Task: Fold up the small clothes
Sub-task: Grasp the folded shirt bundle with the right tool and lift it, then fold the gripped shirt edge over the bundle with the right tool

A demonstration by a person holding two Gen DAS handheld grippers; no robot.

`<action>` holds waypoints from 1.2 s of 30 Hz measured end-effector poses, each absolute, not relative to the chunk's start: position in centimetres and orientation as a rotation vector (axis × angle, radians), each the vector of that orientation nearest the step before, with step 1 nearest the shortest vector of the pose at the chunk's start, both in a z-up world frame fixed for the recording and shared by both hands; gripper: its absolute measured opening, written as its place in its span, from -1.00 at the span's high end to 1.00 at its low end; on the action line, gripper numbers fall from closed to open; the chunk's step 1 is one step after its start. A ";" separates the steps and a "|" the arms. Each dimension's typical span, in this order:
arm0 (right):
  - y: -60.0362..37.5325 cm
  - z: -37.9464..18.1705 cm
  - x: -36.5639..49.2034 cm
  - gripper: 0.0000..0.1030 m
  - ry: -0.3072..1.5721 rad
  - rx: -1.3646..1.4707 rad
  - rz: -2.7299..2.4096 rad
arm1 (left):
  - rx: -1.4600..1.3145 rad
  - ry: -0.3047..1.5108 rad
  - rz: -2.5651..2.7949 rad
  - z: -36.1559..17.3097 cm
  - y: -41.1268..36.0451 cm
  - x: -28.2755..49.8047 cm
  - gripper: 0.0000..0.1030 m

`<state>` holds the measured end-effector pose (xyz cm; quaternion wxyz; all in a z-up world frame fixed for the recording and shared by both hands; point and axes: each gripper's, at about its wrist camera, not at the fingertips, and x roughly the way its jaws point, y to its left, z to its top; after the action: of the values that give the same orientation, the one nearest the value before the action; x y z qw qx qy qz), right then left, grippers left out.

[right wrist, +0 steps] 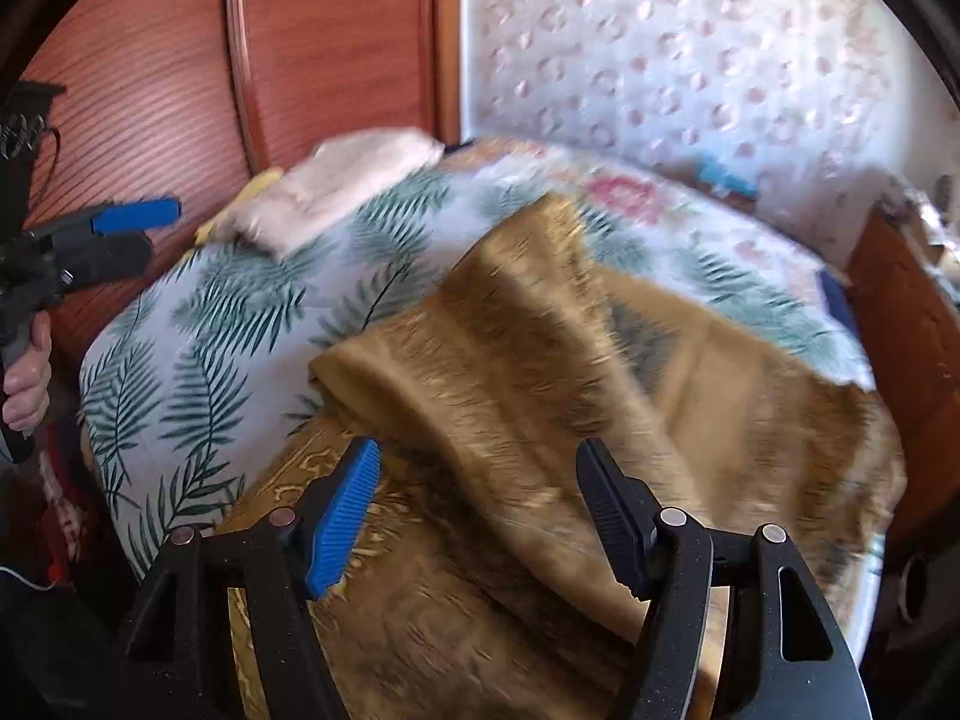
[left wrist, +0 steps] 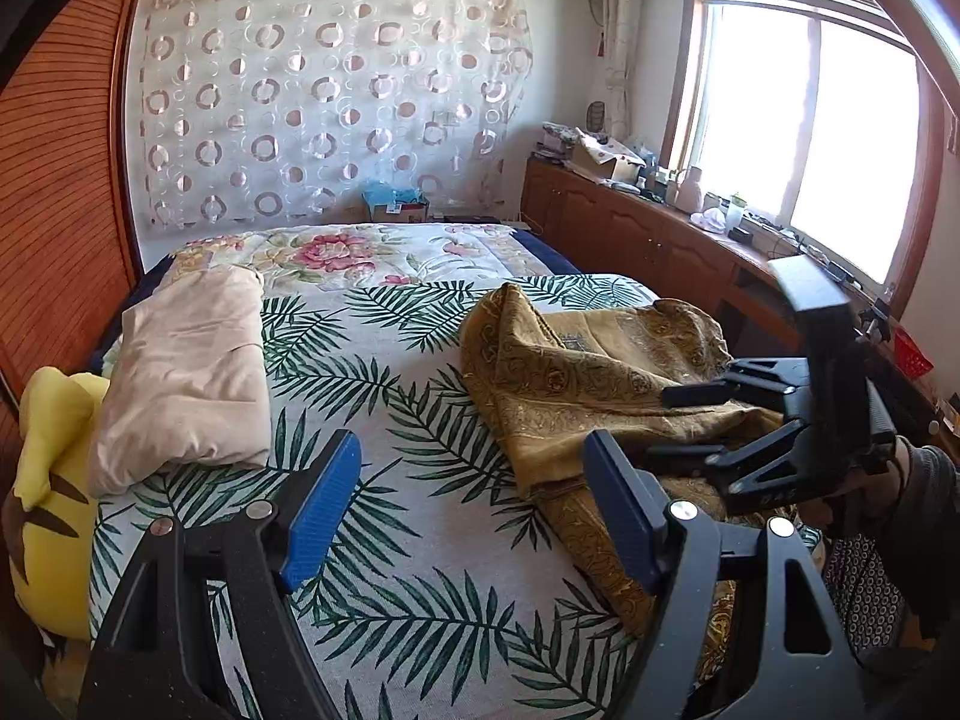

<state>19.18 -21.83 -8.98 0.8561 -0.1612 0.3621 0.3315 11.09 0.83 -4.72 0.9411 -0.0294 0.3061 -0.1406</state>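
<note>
A crumpled golden-brown patterned garment (left wrist: 600, 378) lies on the right side of the leaf-print bed cover (left wrist: 408, 456). My left gripper (left wrist: 474, 498) is open and empty, above the bed to the left of the garment's near edge. The right gripper (left wrist: 678, 420) shows from the side at the garment's right part. In the right wrist view the garment (right wrist: 540, 372) is blurred and fills the middle; my right gripper (right wrist: 480, 510) is open right over it, with no cloth between the fingers. The left gripper (right wrist: 132, 228) shows at far left, open.
A folded beige garment (left wrist: 186, 372) lies at the bed's left, beside a yellow plush toy (left wrist: 54, 480). A wooden headboard (left wrist: 54, 228) is on the left. A low wooden cabinet (left wrist: 636, 228) with clutter runs under the window on the right.
</note>
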 end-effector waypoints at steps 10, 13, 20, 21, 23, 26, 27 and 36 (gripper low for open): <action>-19.1 -11.2 21.9 0.51 0.812 -0.418 0.708 | -0.067 0.634 -0.297 -5.6 0.9 10.7 -0.50; -20.5 -10.3 22.6 0.89 0.786 -0.339 0.691 | -0.062 0.634 -0.296 -5.6 0.7 10.6 -0.50; -26.0 -4.9 23.8 0.91 0.620 -0.162 0.577 | -0.055 0.637 -0.314 -5.7 -0.1 10.6 -0.50; -27.1 -4.1 24.2 0.91 0.608 -0.146 0.555 | -0.054 0.638 -0.316 -5.7 -0.3 10.6 -0.50; -29.1 -2.8 25.5 0.92 0.597 -0.136 0.495 | -0.054 0.641 -0.322 -5.7 -0.6 10.6 -0.50; -32.2 -2.1 28.0 0.92 0.617 -0.152 0.367 | -0.053 0.648 -0.333 -6.0 -1.0 10.6 -0.50; -33.4 -2.3 29.3 0.92 0.646 -0.131 0.321 | -0.053 0.649 -0.335 -6.0 -1.2 10.7 -0.50; -36.1 -5.1 33.3 0.33 0.754 -0.155 0.201 | -0.048 0.665 -0.349 -6.4 -2.2 10.8 -0.50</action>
<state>33.34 -36.13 -5.07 0.9219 -0.0755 0.3671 0.0977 10.81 -2.25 -6.44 0.9301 -0.0236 0.3245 -0.1705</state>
